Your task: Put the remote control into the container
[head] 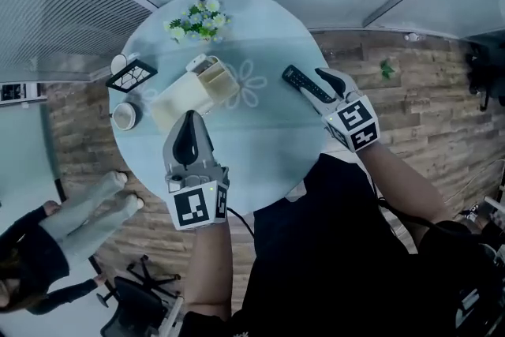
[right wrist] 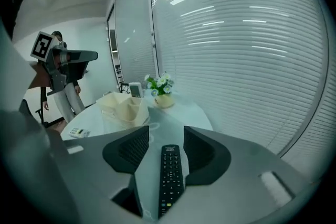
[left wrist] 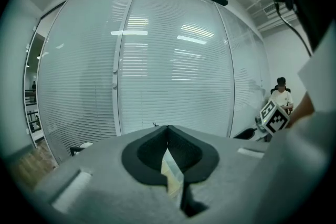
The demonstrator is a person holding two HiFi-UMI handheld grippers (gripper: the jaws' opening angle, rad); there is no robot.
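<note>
A black remote control [head: 306,83] lies on the right part of the round glass table [head: 260,154]. My right gripper [head: 319,87] is down over it. In the right gripper view the remote [right wrist: 169,176] runs lengthwise between the open jaws of that gripper [right wrist: 167,136], with a gap on each side. The cream container [head: 193,95] stands open-topped near the table's middle, and shows as well ahead of the right gripper [right wrist: 122,107]. My left gripper [head: 188,122] hovers just in front of the container, shut with nothing in it [left wrist: 168,131].
A pot of white flowers [head: 199,20] stands at the table's far edge. A white device [head: 197,63] leans at the container's far end. A cup [head: 125,116] and a dark patterned tray [head: 130,76] sit at the left. A person's legs [head: 87,209] are left of the table.
</note>
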